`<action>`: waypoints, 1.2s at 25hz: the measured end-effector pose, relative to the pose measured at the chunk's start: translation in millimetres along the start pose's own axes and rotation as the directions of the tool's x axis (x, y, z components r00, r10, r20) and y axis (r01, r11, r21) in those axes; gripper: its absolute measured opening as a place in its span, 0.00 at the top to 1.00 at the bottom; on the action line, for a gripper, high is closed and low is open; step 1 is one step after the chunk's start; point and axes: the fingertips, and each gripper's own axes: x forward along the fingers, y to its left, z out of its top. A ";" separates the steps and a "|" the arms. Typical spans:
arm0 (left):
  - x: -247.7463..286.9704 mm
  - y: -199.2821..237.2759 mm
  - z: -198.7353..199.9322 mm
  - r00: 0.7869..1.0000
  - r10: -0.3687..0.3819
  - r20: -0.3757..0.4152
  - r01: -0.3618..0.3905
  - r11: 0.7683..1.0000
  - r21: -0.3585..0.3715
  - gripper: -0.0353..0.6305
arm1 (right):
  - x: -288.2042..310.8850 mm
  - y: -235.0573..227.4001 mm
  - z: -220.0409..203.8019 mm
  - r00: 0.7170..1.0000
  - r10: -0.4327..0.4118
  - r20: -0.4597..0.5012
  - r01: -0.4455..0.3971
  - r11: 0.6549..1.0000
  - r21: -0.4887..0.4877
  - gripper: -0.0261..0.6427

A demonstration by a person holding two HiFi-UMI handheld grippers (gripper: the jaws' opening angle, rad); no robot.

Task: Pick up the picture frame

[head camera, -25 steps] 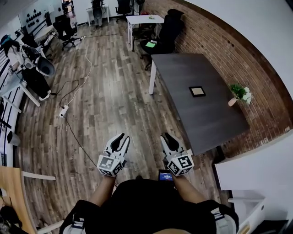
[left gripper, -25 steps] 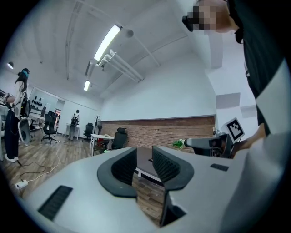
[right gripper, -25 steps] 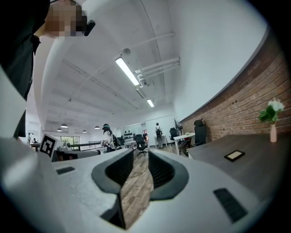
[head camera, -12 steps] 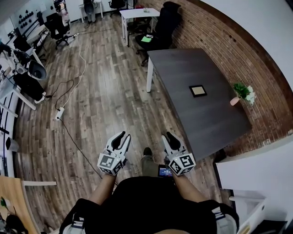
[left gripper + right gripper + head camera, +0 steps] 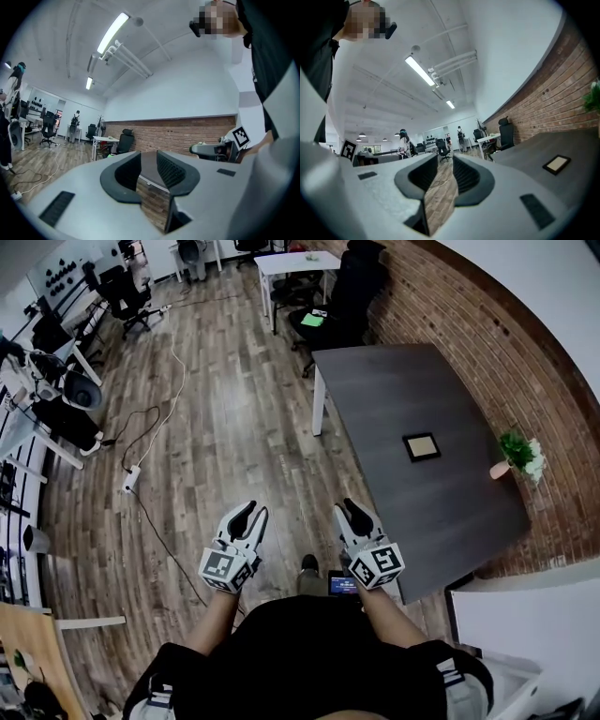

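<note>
1. The left gripper (image 5: 246,513) is held out in front of the person above the wood floor (image 5: 234,427). Its jaws stand a narrow gap apart, with nothing between them.
2. The right gripper (image 5: 352,511) is level with it, just to the side. Its jaws are also slightly parted and empty.
3. A small dark device with a lit screen (image 5: 342,584) shows just below the right gripper, close to the person's body. A shoe (image 5: 308,563) shows beside it.
4. The picture frame (image 5: 421,446) lies flat on the dark table (image 5: 384,390), ahead and to the right of the right gripper and well apart from both grippers. It has a dark border and a pale middle.
5. A potted plant (image 5: 518,454) stands near the frame, not touching it, at the table edge by the brick wall (image 5: 487,343).
6. Past the table's far end are a black office chair (image 5: 352,287) and a white desk (image 5: 300,259).
7. To the left, a cable runs across the floor to a power strip (image 5: 131,480).
</note>
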 end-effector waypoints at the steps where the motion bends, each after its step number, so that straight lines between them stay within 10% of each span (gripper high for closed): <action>1: 10.6 5.8 1.5 1.000 0.002 -0.004 -0.002 1.000 -0.003 0.80 | 9.8 -9.0 3.1 1.000 0.001 0.000 -0.001 1.000 0.002 0.80; 17: 151.0 55.5 8.1 1.000 -0.003 -0.012 0.003 1.000 -0.026 0.80 | 105.2 -113.0 22.4 1.000 0.022 0.002 -0.022 1.000 0.021 0.80; 30: 260.1 119.5 -7.2 0.995 -0.094 -0.038 0.092 0.993 -0.070 0.80 | 160.0 -191.8 8.3 0.990 -0.143 -0.007 0.143 0.988 0.060 0.80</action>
